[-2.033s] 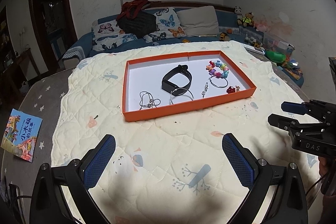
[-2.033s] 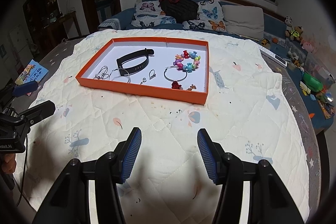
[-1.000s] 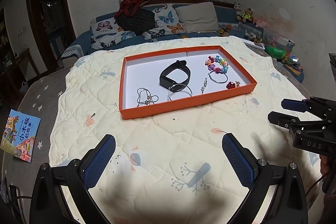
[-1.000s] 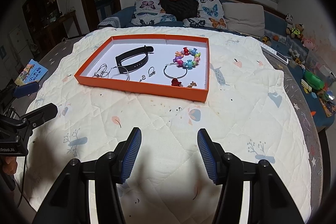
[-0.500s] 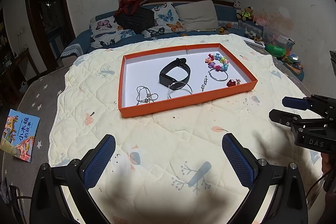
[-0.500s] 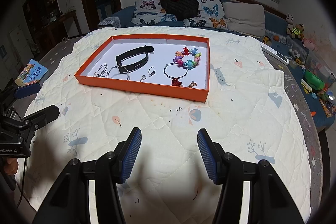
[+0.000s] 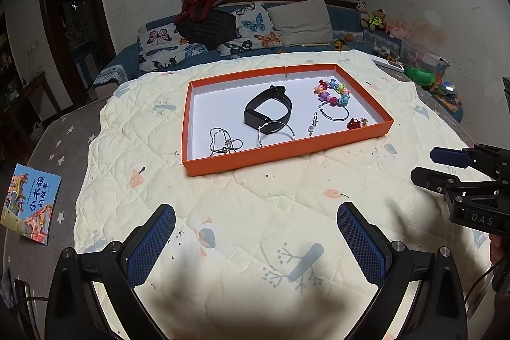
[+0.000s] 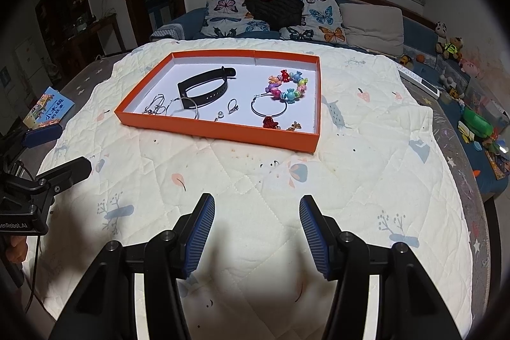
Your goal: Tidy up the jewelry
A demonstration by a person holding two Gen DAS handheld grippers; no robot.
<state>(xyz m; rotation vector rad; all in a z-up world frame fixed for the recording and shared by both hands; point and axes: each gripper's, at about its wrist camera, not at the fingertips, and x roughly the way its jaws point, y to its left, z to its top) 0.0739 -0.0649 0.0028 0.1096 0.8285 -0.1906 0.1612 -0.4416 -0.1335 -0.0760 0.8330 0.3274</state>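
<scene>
While both grippers hang above the cream quilt, neither touches any jewelry. Taking the orange tray as the landmark: it lies flat on the quilt, well beyond both sets of fingertips. Inside it, near the middle, sits a black wristband resting on its edge. Toward the tray's left front corner lies a silver chain necklace in a loose tangle. Just in front of the wristband, touching or overlapping it, is a large silver hoop. Right of that hoop lies a small drop earring. Toward the tray's far right side is a colourful bead bracelet, with a second silver hoop just in front of it. Near the tray's right front corner sit a red charm and a small gold charm side by side.

The left gripper, short of the tray's front wall, has its blue-padded fingers spread wide with nothing between them. The right gripper, also short of the tray's front wall and seen to the right in the left wrist view, has its fingers parted about halfway, empty too.

Left of the tray, off the quilt, a picture book lies on the grey starred cover
</scene>
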